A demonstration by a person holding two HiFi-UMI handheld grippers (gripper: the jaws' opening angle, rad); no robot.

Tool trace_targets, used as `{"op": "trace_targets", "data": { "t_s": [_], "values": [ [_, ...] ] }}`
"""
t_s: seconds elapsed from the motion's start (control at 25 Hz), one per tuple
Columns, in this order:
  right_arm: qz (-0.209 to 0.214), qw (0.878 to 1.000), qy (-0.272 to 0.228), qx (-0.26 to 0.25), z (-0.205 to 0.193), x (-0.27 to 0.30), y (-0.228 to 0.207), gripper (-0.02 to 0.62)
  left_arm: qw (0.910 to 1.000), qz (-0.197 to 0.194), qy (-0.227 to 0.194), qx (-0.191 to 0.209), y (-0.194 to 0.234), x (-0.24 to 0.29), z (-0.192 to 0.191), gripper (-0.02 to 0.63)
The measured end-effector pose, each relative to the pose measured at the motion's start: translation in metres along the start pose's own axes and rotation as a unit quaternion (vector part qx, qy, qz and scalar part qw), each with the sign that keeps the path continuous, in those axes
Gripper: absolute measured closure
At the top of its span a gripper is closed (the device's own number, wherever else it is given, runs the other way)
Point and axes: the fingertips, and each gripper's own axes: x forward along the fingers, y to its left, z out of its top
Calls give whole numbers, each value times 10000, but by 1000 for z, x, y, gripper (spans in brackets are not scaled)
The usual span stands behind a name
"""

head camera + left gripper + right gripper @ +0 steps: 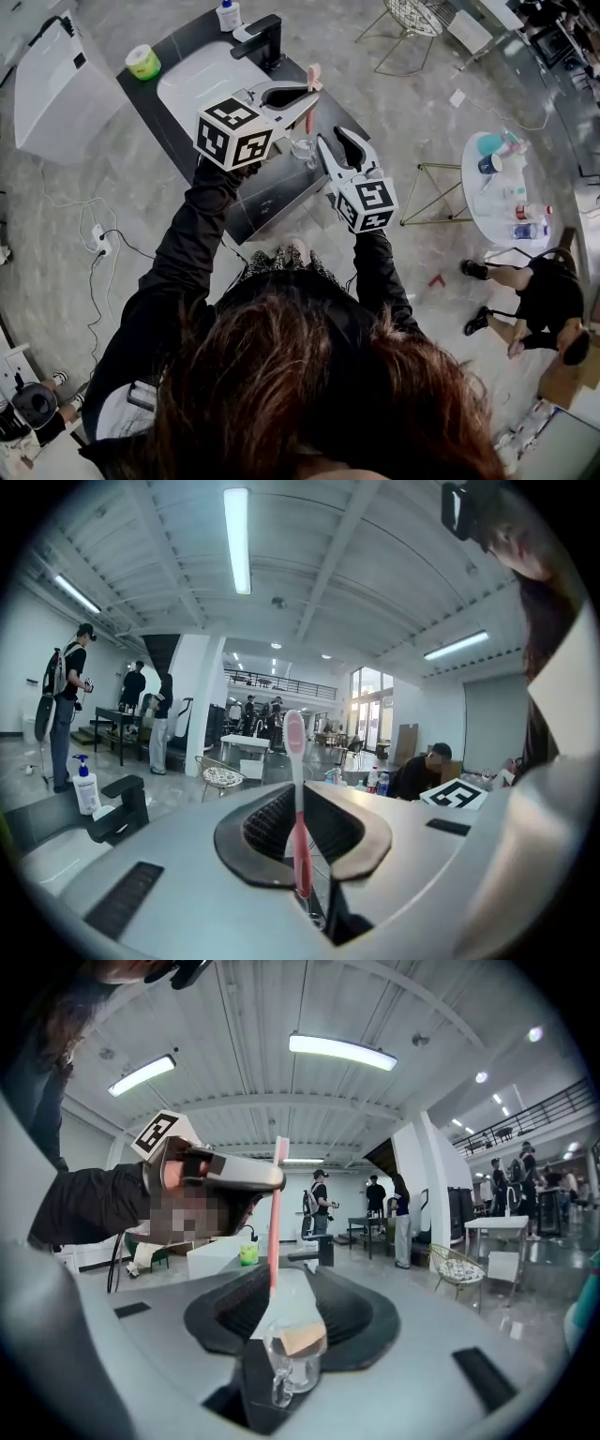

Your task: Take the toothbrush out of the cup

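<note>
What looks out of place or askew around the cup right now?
Nothing looks spilled or damaged. The left tool grips the pink toothbrush upright, its lower end just above the glass cup. The cup stands upright between the parted jaws of the right tool.

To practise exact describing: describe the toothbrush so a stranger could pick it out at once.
Find the dark counter with the white sink. Above it the left tool pinches the toothbrush. It is the only slim pink stick, beside a clear glass cup.
</note>
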Motion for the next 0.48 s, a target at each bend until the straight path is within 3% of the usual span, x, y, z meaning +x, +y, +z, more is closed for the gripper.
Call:
{"op": "trace_targets", "data": {
  "t_s": [0.16,0.48],
  "values": [
    [247,9997,84,45,-4,6,12,420,9999,-58,-94,-54,-4,-6,8,574],
    [386,9983,395,-179,-14,18,26,422,9997,-225,-136,-30,-18,-6,10,574]
  ]
}}
